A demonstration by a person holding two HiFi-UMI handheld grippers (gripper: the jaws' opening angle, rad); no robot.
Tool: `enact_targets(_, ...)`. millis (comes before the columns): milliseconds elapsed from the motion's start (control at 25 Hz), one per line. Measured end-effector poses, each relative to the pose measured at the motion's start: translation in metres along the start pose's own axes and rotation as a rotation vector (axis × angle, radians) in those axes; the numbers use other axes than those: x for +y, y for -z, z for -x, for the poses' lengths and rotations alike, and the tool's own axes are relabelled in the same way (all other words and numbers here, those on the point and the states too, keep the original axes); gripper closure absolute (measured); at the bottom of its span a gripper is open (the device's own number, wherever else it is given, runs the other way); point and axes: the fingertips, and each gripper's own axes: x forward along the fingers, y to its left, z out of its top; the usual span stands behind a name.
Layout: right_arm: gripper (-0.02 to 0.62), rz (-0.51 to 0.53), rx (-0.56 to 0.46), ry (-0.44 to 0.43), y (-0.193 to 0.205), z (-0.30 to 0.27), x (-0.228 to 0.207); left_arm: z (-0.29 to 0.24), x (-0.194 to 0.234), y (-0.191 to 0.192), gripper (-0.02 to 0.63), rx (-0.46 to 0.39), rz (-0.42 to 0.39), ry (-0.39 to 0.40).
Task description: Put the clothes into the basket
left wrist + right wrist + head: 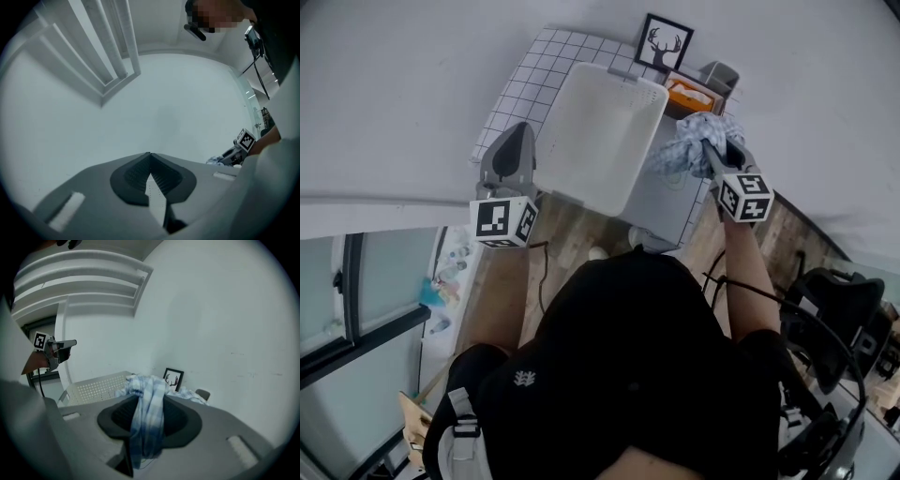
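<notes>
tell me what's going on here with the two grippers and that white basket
A person holds a gripper in each hand above a small table. The right gripper is clamped on a blue-and-white checked cloth, held up just to the right of the white basket, not yet in it. The left gripper is shut on nothing and hangs by the basket's left side. The basket looks empty.

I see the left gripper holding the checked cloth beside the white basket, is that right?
No, the right gripper holds the checked cloth beside the white basket. The right gripper view shows the cloth pinched between its fingers; the left gripper is shut on nothing.
</notes>
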Motion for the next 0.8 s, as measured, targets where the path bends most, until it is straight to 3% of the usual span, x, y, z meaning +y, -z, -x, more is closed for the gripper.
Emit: enact_targets(800,0.457,0.040,-0.120,-0.046,-0.084,0.005,0.009,-0.004,0.019,-0.039,0.601,-0.085,-0.015,-0.019)
